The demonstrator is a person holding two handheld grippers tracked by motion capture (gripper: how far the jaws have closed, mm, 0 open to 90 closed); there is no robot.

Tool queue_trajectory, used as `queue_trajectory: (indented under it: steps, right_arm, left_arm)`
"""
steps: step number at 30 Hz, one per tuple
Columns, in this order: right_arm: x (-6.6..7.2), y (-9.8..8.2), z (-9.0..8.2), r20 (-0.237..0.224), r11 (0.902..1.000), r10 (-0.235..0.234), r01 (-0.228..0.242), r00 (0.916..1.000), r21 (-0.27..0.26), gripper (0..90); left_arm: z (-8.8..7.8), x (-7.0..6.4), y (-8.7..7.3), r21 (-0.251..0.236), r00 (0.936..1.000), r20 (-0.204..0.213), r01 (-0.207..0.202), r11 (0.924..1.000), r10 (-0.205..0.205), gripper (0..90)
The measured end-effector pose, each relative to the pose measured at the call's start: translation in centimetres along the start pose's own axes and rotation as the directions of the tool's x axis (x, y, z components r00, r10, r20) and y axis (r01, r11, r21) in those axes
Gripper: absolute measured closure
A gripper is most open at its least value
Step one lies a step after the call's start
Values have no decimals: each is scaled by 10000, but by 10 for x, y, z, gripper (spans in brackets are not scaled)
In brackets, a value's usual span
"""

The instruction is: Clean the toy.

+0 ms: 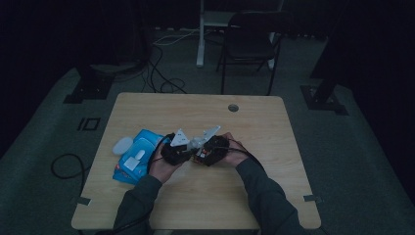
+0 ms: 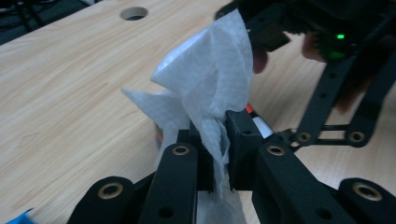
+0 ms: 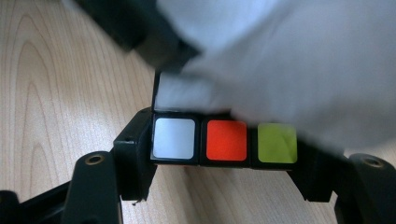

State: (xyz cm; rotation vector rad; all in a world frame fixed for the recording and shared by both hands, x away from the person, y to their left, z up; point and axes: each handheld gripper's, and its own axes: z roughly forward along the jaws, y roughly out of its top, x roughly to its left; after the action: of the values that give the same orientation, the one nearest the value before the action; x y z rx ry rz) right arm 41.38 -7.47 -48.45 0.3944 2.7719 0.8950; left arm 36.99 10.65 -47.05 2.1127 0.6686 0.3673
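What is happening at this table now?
A person works with a gripper in each hand at the middle of the wooden table. The left gripper is shut on a white wipe. The right gripper is shut on a colour puzzle cube, and the wipe lies against it. A blue wipe pack lies beside the left hand.

your two forearms come in from the near edge and angle inward, so your hands meet just left of the table's middle. your left hand lies palm-up under the left gripper, whose jaws are pinched tight, with their tips aimed right toward your other hand. your right hand wraps the right gripper from the right side, thumb over the top, and its jaws are clamped too, aimed left. the two grippers sit tip to tip, just beside each other, each carrying its grey plate on top.
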Motion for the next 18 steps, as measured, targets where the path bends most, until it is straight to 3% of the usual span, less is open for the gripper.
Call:
queue_trajectory:
  steps: [10, 18]
  right_arm:
    - [2, 1, 0, -19, 10000, -53, 53, 10000, -57, 343]
    - [3, 1, -1, -54, 9999, -156, 155, 9999, -61, 343]
  left_arm:
    - [7, -5, 3, -51, 9968, 778, -152, 9999, 156, 837]
    - [8, -3, 5, -85, 9971, 749, -129, 9999, 135, 837]
